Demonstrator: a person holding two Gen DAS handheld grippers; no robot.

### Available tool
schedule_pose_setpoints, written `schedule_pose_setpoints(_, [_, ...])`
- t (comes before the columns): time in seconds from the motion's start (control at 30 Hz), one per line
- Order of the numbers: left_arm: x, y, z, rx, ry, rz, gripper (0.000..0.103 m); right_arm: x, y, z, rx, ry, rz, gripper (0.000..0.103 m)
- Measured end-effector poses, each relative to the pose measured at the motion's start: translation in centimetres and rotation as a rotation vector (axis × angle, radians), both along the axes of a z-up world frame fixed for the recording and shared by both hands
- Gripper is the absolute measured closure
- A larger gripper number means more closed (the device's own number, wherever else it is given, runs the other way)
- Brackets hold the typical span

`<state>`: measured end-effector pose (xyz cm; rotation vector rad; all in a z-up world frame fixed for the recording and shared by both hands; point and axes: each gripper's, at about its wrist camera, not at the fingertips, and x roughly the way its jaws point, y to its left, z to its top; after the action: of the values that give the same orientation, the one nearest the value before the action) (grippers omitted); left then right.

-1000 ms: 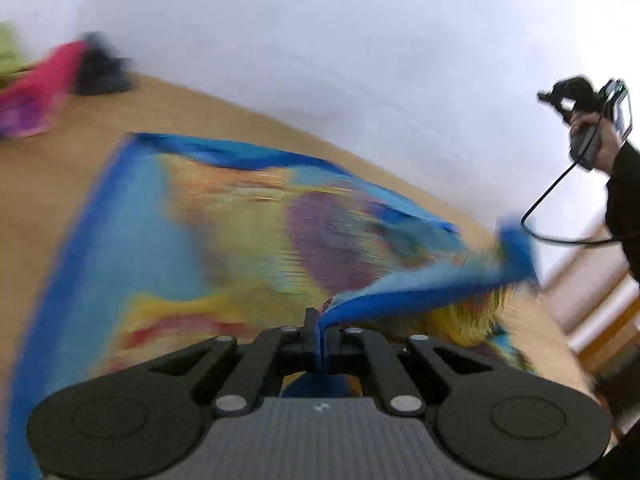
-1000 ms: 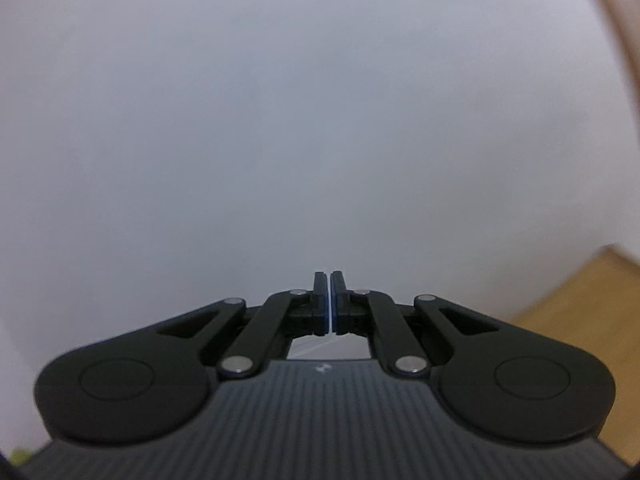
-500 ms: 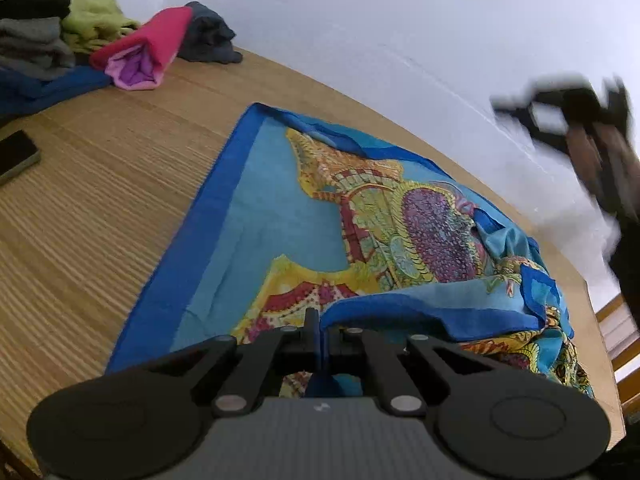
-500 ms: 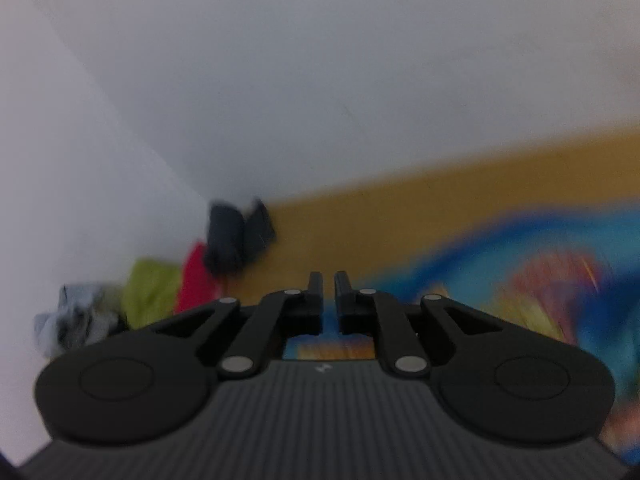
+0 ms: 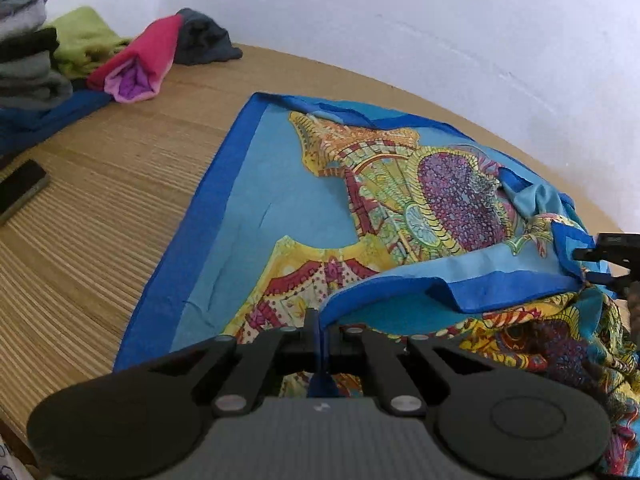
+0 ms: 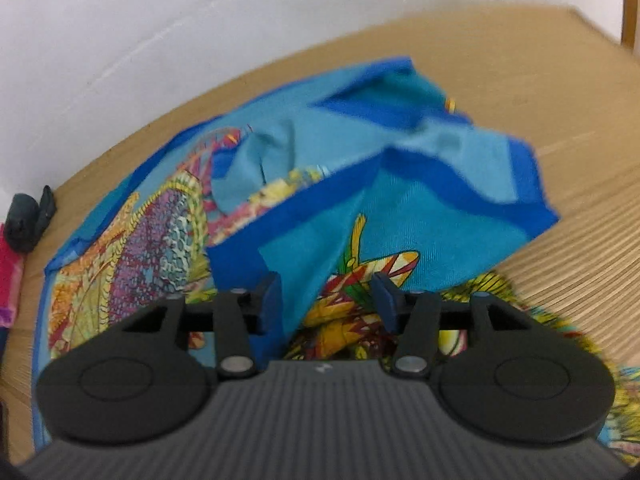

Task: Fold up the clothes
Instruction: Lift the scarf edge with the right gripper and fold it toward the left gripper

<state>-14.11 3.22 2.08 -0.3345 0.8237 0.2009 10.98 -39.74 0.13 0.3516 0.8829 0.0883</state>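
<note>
A blue-bordered scarf (image 5: 280,200) with a yellow, red and purple print lies on the wooden table (image 5: 100,200), flat at the left and bunched at the right. My left gripper (image 5: 320,334) is shut on its dark blue hem, which rises in a fold from the near edge. In the right wrist view my right gripper (image 6: 326,300) hangs low over the bunched end of the scarf (image 6: 400,208). Its jaws are opening, with a loose fold between them that neither pad presses. The right gripper (image 5: 608,256) also shows at the right edge of the left wrist view.
A stack of folded clothes (image 5: 24,68), a green cloth (image 5: 84,36), a pink garment (image 5: 140,68) and a dark garment (image 5: 204,40) sit at the far left by the white wall. A dark phone (image 5: 20,192) lies near the left edge.
My right gripper has come down from high against the wall to the scarf, and its jaws have parted. The raised scarf edge has dropped onto the table. The left gripper keeps its hold.
</note>
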Motion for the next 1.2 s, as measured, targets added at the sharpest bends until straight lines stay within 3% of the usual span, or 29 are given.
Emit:
schedule_pose_setpoints(0.17, [0.4, -0.6, 0.1, 0.002, -0.017, -0.056, 0.101, 1.0, 0.0, 0.2, 0.026, -0.093, 0.038, 0.051])
schedule_pose_setpoints(0.23, [0.9, -0.3, -0.2, -0.018, -0.023, -0.091, 0.101, 1.4, 0.3, 1.1, 0.04, -0.115, 0.076, 0.057])
schedule_pose_setpoints(0.27, [1.2, -0.1, -0.4, -0.024, -0.019, -0.1, 0.101, 1.7, 0.4, 1.4, 0.051, -0.115, 0.096, 0.07])
schedule_pose_setpoints(0.3, [1.6, 0.1, -0.6, -0.033, -0.018, -0.113, 0.101, 2.4, 0.7, 1.3, 0.064, -0.095, 0.102, 0.093])
schedule_pose_setpoints(0.33, [1.9, 0.5, -0.8, -0.041, -0.019, -0.125, 0.101, 2.9, 0.8, 1.3, 0.081, -0.078, 0.091, 0.098])
schedule_pose_setpoints(0.47, [2.5, 2.1, -0.5, -0.047, -0.051, -0.108, 0.101, 3.6, 0.9, 2.5, 0.203, -0.097, 0.049, 0.099])
schedule_pose_setpoints(0.53, [2.8, 3.1, -0.1, -0.049, -0.077, -0.085, 0.102, 4.2, 2.4, 4.7, 0.231, -0.16, 0.091, 0.099])
schedule_pose_setpoints(0.63, [2.4, 5.4, 1.4, -0.059, -0.138, -0.034, 0.102, 6.8, 6.5, 8.9, 0.26, -0.26, 0.184, 0.099])
schedule_pose_setpoints(0.73, [1.8, 7.2, 2.1, -0.034, -0.16, 0.0, 0.101, 11.0, 13.7, 13.5, 0.274, -0.366, 0.323, 0.099])
schedule_pose_setpoints(0.87, [0.9, 9.1, 0.6, -0.02, -0.098, 0.052, 0.101, 15.4, 26.0, 16.8, 0.22, -0.462, 0.537, 0.099])
schedule_pose_setpoints(1.0, [0.6, 10.2, -1.2, 0.003, -0.032, 0.075, 0.101, 18.0, 37.2, 13.0, 0.144, -0.402, 0.634, 0.099])
schedule_pose_setpoints(1.07, [0.7, 10.6, -2.0, 0.027, 0.008, 0.068, 0.1, 18.6, 41.3, 9.2, 0.092, -0.32, 0.643, 0.097])
schedule_pose_setpoints(1.2, [0.8, 11.5, -3.0, 0.038, 0.055, 0.071, 0.093, 18.2, 45.4, 3.7, 0.012, -0.159, 0.615, 0.095])
